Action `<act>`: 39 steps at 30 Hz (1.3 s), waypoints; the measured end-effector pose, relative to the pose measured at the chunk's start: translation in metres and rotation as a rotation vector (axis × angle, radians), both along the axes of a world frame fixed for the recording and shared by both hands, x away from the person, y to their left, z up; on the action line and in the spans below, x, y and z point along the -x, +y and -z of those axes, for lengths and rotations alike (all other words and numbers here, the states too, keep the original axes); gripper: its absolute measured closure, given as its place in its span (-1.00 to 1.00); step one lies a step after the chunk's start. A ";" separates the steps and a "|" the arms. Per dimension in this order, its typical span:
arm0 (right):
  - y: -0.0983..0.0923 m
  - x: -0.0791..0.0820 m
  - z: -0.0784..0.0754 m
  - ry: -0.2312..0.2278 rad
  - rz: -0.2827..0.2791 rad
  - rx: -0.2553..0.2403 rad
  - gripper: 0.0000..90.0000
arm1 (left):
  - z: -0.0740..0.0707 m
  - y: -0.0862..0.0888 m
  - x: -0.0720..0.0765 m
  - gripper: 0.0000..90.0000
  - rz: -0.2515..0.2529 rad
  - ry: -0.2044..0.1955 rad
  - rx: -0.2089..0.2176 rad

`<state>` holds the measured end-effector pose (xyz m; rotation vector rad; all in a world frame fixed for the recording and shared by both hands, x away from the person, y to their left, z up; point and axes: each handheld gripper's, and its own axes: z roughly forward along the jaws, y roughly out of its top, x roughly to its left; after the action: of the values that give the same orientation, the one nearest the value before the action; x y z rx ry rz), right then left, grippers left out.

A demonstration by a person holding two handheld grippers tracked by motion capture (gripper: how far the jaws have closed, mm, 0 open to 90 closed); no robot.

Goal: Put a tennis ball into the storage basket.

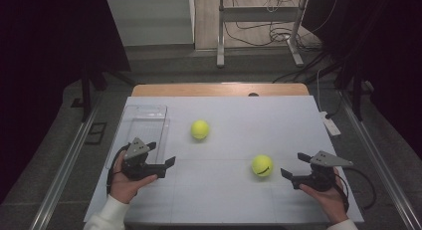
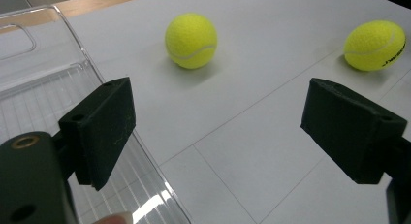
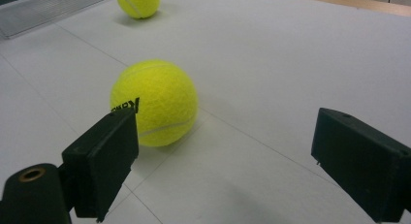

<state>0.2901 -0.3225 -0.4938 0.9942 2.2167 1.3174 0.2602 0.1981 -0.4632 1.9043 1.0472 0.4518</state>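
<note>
I held the left gripper (image 1: 161,165) beside the clear tray (image 1: 144,121), jaws spread and empty. My right gripper (image 1: 293,166) sat near the closer tennis ball (image 1: 262,165), jaws likewise spread.

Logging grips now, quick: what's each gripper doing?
Left gripper: open, jaws empty beside the clear tray.
Right gripper: open, empty, near the tennis ball.

Two tennis balls (image 1: 200,129) lie between open left tongs (image 1: 166,168) and right tongs (image 1: 293,165)
</note>
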 end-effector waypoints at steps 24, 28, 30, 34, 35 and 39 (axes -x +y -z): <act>-0.001 -0.001 0.001 0.004 0.002 0.002 -0.78 | -0.011 -0.013 -0.008 -0.71 0.023 -0.014 -0.001; -0.001 -0.001 0.001 0.001 0.003 -0.002 -0.78 | -0.009 -0.019 -0.013 -0.71 0.038 -0.006 -0.014; -0.002 -0.001 0.001 0.000 0.002 -0.003 -0.78 | -0.009 -0.020 -0.014 -0.71 0.039 -0.005 -0.015; -0.001 -0.001 0.001 0.003 0.002 0.003 -0.78 | -0.011 -0.021 -0.018 -0.72 0.037 -0.003 -0.014; -0.001 -0.001 0.002 0.004 0.001 0.006 -0.78 | -0.011 -0.021 -0.019 -0.71 0.036 -0.006 -0.016; -0.001 -0.002 0.002 0.006 -0.003 0.006 -0.78 | -0.009 -0.024 -0.024 -0.71 0.039 0.000 -0.027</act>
<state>0.2924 -0.3230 -0.4963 0.9947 2.2254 1.3104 0.2846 0.1742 -0.4542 1.9446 1.0068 0.4459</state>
